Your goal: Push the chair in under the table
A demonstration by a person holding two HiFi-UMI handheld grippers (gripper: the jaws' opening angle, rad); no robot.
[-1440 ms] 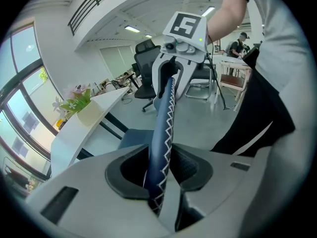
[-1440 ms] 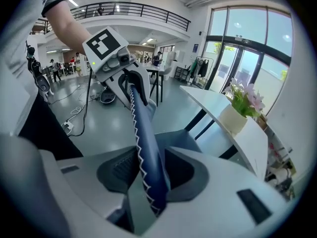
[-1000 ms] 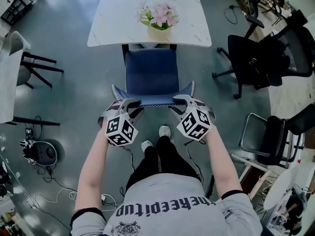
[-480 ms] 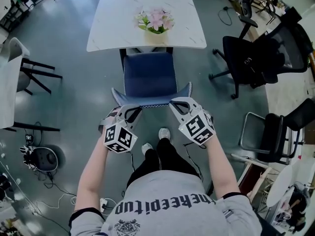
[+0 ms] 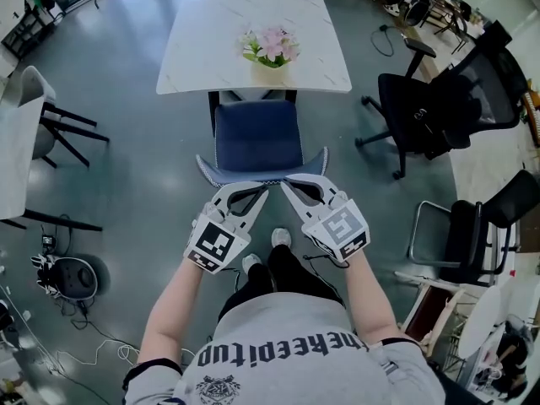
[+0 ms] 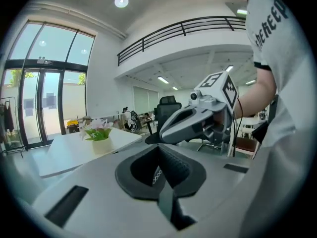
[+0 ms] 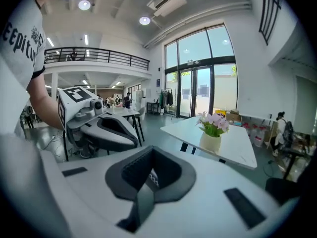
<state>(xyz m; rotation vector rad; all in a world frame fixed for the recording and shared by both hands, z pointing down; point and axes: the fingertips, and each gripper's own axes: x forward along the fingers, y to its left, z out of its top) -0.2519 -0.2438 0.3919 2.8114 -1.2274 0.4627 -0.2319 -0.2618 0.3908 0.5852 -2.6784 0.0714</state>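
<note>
Below, left gripper (image 5: 261, 191) and right gripper (image 5: 286, 182), jaws just closed together on nothing, tips near the backrest of a blue chair (image 5: 257, 133), its front at the white table (image 5: 211, 40) edge.

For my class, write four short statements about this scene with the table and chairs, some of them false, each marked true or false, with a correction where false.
1. A pot of pink flowers stands on the white table. True.
2. The blue chair is pushed fully under the table. False: most of its seat is out in front of the table.
3. Both grippers have their fingers wide apart. False: the left gripper and the right gripper have just closed, and each one's fingers meet with nothing between them.
4. In the head view, a black office chair stands to the right of the table. True.
</note>
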